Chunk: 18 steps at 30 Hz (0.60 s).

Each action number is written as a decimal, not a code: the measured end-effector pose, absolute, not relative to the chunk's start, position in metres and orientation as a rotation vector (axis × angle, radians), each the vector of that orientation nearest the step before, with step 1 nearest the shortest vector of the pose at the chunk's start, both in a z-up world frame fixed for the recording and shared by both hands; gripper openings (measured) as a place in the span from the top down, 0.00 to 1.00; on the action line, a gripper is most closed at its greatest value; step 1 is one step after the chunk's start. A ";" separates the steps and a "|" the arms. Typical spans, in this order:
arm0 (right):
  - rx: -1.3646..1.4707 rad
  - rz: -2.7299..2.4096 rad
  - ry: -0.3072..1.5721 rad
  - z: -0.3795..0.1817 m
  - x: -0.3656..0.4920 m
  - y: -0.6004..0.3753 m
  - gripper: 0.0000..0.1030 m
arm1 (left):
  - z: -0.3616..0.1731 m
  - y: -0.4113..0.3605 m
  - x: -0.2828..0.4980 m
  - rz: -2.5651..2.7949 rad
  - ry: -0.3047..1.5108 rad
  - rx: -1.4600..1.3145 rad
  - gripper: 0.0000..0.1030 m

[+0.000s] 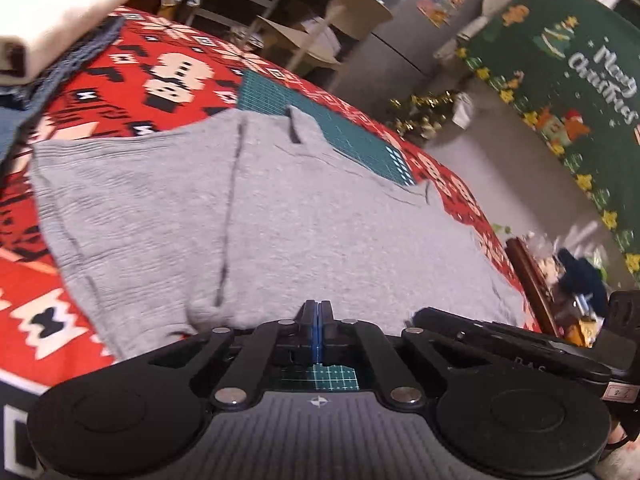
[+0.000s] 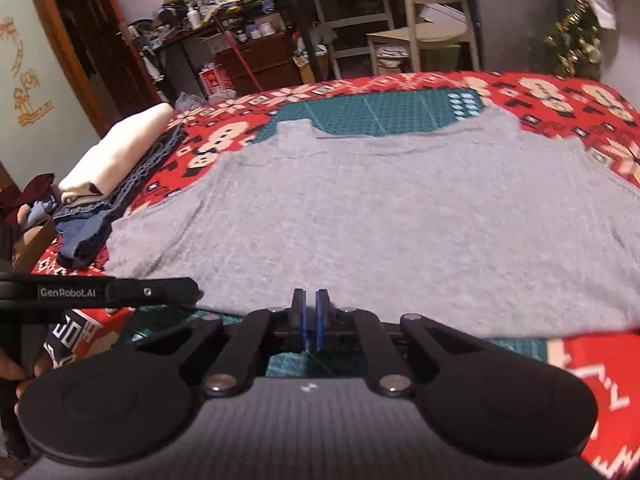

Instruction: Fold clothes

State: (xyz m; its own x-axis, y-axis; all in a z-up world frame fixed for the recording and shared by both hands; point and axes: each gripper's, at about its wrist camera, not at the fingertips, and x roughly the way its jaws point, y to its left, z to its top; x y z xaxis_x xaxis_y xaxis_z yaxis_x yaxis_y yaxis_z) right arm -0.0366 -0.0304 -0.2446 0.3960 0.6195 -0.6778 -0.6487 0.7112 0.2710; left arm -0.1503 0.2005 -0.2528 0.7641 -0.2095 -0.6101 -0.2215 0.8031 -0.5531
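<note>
Grey fabric fills both views: a grey T-shirt (image 2: 380, 208) lies spread flat on a table under a red patterned cloth (image 2: 560, 100), partly covering a green cutting mat (image 2: 384, 114) whose grid shows past the shirt's far edge. No container is in view; off to one side a folded cream garment (image 2: 116, 156) sits on top of folded blue denim (image 2: 86, 232), touching the shirt's sleeve edge.

The left gripper (image 1: 319, 312) has its blue pads pressed together at the shirt's near hem; whether cloth is pinched between them cannot be told. The right gripper (image 2: 310, 304) shows a thin slit between its pads, also at the near hem, with no fabric visibly caught.

A black bar beside the right gripper reads "GenRobot.AI" (image 2: 72, 292). A green banner (image 1: 580, 92) in the left wrist view reads "Merry Christmas".
</note>
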 end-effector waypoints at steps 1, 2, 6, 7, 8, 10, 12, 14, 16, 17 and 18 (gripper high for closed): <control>-0.043 0.817 0.838 -0.244 -0.037 -0.025 0.95 | -0.252 0.202 -0.152 0.017 0.711 -0.656 0.99; -0.046 0.834 0.837 -0.244 -0.037 -0.019 0.95 | -0.251 0.203 -0.154 0.027 0.708 -0.658 0.99; -0.074 0.899 0.845 -0.248 -0.041 0.004 0.95 | -0.248 0.212 -0.160 0.061 0.689 -0.688 0.99; -0.080 0.910 0.851 -0.249 -0.042 0.008 0.95 | -0.248 0.214 -0.162 0.075 0.689 -0.692 0.99; -0.086 0.918 0.853 -0.249 -0.044 0.010 0.95 | -0.248 0.216 -0.164 0.089 0.689 -0.696 0.99; -0.096 0.934 0.857 -0.249 -0.048 0.014 0.91 | -0.251 0.219 -0.168 0.120 0.708 -0.715 0.99; -0.107 0.950 0.861 -0.248 -0.052 0.019 0.91 | -0.253 0.224 -0.172 0.130 0.708 -0.747 0.99; -0.108 0.966 0.861 -0.247 -0.055 0.024 0.91 | -0.252 0.226 -0.174 0.142 0.707 -0.749 0.99; -0.113 0.977 0.851 -0.245 -0.056 0.031 0.91 | -0.249 0.226 -0.177 0.151 0.703 -0.740 0.99; -0.119 0.982 0.849 -0.245 -0.056 0.035 0.91 | -0.248 0.226 -0.178 0.157 0.702 -0.735 0.99; -0.127 0.989 0.847 -0.245 -0.057 0.039 0.91 | -0.248 0.226 -0.180 0.162 0.703 -0.737 0.99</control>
State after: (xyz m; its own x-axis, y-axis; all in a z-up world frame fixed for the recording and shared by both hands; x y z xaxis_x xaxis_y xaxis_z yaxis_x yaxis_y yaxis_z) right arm -0.0570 0.0388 -0.2453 0.2664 0.6836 -0.6795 -0.7763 0.5700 0.2690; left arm -0.1800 0.2264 -0.2484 0.7619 -0.1022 -0.6396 -0.3715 0.7399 -0.5608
